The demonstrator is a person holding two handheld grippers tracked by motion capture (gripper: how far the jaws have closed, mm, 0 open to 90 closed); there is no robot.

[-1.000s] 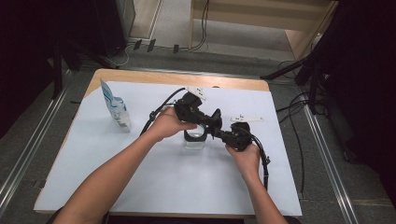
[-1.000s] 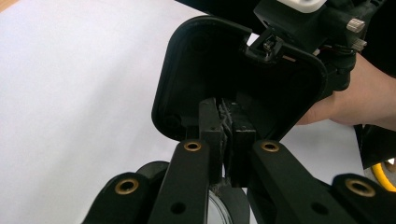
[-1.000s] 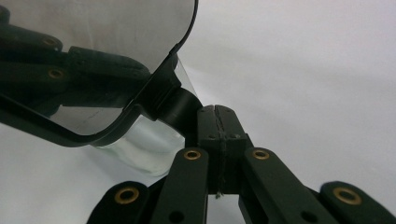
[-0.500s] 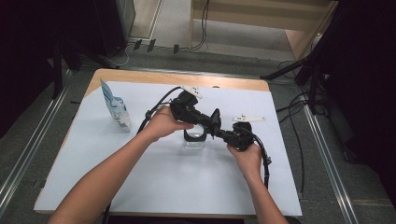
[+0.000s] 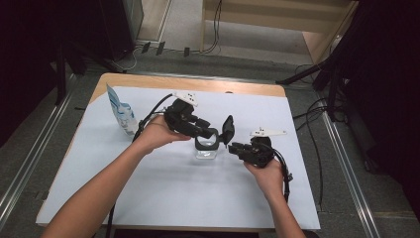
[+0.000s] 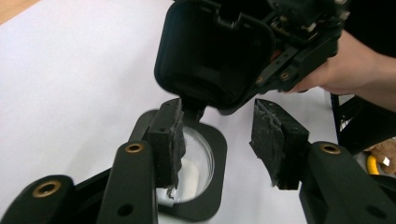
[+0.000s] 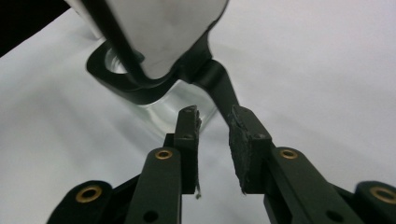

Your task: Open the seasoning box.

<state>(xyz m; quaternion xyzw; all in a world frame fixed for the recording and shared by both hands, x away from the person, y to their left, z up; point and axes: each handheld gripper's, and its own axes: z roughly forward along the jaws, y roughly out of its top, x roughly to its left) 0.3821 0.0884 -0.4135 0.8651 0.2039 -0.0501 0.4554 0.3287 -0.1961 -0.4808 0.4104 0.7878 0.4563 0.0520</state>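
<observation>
At frame centre we saw a small clear jar (image 5: 206,151) with its stiff black flip lid (image 5: 228,130) raised. Both the left gripper (image 5: 214,137) and right gripper (image 5: 233,147) had just been opening, jaws empty. It looked light, slippery glass, best gripped by its black collar.

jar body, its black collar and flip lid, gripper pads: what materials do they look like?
Jar body: clear and glossy, glass or hard plastic; the white table shows through it.
Collar and flip lid: matte black, moulded corners, likely plastic.
Left gripper pads: dark, rough, frayed at the edges, probably foam or rubber.
</observation>
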